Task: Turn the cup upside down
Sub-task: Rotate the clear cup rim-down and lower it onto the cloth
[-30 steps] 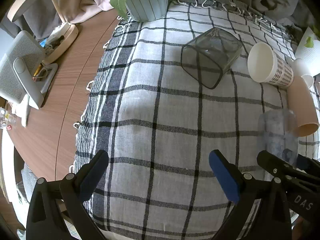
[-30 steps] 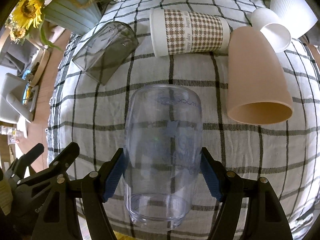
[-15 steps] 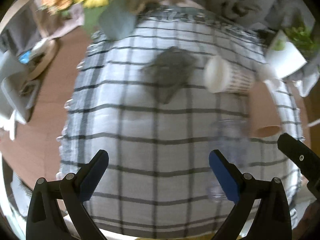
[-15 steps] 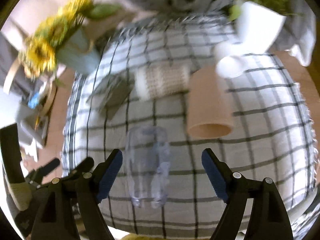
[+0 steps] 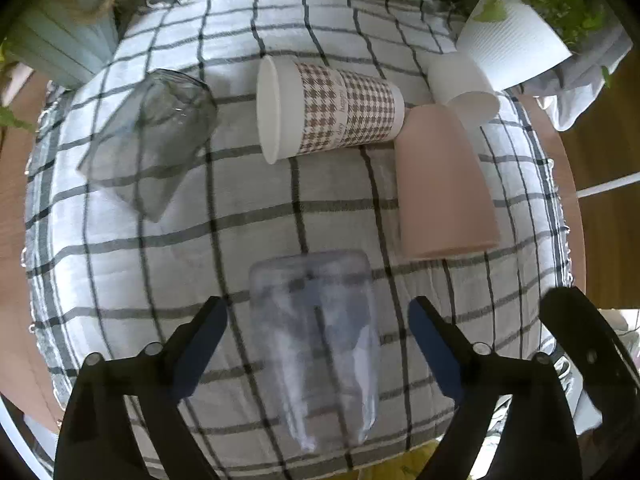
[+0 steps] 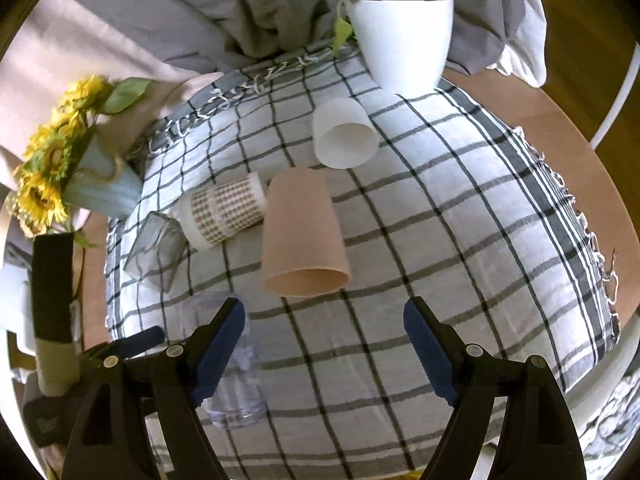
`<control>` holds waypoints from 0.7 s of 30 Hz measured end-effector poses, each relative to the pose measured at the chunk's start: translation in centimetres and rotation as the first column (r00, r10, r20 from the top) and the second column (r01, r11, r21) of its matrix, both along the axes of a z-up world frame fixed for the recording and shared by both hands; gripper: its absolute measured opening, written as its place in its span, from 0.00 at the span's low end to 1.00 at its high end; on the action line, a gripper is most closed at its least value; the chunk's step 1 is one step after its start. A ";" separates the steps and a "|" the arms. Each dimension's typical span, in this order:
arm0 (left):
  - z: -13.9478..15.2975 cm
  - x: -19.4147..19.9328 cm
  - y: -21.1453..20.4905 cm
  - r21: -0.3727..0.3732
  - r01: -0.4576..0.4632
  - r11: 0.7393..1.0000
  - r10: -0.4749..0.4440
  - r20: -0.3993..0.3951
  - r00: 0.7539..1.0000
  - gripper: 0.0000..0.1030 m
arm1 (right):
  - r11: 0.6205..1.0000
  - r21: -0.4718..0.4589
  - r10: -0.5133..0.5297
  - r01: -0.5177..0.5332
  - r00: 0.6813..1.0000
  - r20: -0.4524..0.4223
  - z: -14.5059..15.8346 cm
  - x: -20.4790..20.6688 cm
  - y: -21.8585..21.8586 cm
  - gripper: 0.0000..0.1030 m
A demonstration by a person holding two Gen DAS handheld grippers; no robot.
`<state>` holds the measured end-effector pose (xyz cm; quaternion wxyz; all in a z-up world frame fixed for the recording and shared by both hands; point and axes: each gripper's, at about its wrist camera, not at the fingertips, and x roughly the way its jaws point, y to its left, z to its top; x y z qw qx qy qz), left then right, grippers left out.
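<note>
Clear plastic cup [image 5: 316, 344] lies on its side on the checked tablecloth [image 5: 280, 208] — between the left gripper [image 5: 318, 330] fingers, spread wide, untouched. Right gripper [image 6: 324, 334] hovers apart; fingers wide, holding nothing.

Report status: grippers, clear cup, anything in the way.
Both grippers, left and right, open, empty. Clear cup on its side between left's jaws. Pink cup lies close beside.

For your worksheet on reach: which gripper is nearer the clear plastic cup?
Left. The left gripper is open with the clear plastic cup between its fingers; the open right gripper has the cup off to its left.
</note>
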<state>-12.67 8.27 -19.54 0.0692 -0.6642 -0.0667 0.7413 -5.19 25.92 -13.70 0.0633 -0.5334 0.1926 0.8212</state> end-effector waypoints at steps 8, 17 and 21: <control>-2.5 -1.7 -0.1 0.006 -0.048 0.999 0.047 0.091 0.995 0.69 | 1.000 0.007 0.023 -0.023 1.000 -0.002 -0.2 -0.7 0.3 0.79; 1.7 0.2 -0.4 -0.018 -0.082 0.997 0.081 -0.043 0.996 0.69 | 0.998 0.004 0.059 -0.059 0.998 -0.021 1.0 -0.6 0.6 0.79; 3.9 1.5 0.1 -0.051 -0.050 0.997 0.043 -0.136 0.990 0.69 | 0.997 0.008 0.074 -0.074 0.996 -0.050 2.2 -0.2 0.7 0.79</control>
